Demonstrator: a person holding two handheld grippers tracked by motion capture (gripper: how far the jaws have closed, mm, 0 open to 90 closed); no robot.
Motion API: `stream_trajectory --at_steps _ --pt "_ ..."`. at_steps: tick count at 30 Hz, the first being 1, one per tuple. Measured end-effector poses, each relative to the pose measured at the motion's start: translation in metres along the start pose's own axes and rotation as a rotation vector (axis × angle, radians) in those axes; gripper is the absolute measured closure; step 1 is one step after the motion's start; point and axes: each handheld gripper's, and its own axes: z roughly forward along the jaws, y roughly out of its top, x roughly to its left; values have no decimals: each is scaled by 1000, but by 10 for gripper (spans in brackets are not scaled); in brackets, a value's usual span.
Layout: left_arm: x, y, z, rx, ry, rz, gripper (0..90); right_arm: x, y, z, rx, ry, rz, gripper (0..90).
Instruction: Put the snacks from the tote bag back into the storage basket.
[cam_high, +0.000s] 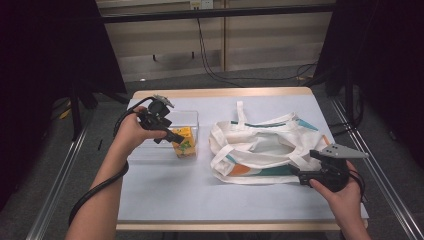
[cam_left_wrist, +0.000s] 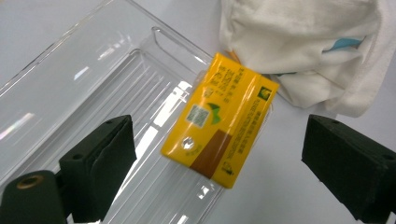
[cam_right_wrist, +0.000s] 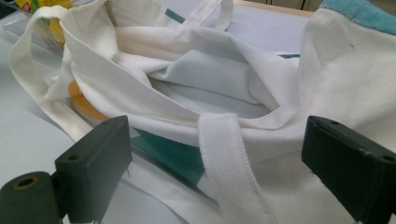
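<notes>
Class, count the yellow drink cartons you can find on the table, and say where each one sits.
1. The yellow carton stands at the near right end of the clear tray, beside the white tote bag. More could be hidden inside the bag.

Small dark print is seen on the yellow carton (cam_left_wrist: 222, 121) at the centre of the left gripper view, but it is too fine to be read. A green emblem is carried near its upper right corner.
</notes>
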Motion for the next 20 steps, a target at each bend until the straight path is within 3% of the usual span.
stream_trajectory --at_steps 2,3,4,5,6,9,10,15,20 --pt "-1 -4 -1 1 17 7 94 0 0 0 0 -1 -1 82" --pt "-4 -7 -1 -17 18 -19 93 0 0 0 -1 0 -3 82" --pt "-8 -9 1 -61 21 -74 92 1 1 0 -4 -1 -2 82" --pt "-5 -10 -2 -27 13 -30 92 1 1 0 -4 -3 -1 82" --pt "-8 -12 -1 -62 21 -68 92 1 1 -1 -3 -2 -2 82" --pt "-11 -16 -3 -84 36 -78 92 1 1 0 -5 0 -2 82" --pt "-11 -17 -4 -68 41 -52 92 1 1 0 -4 0 -6 82" --pt "-18 -22 -6 -82 52 -34 87 1 2 -2 -9 -1 -2 82" --pt "-27 -27 -6 -143 74 -97 75 1 1 -2 -4 -2 -7 82"
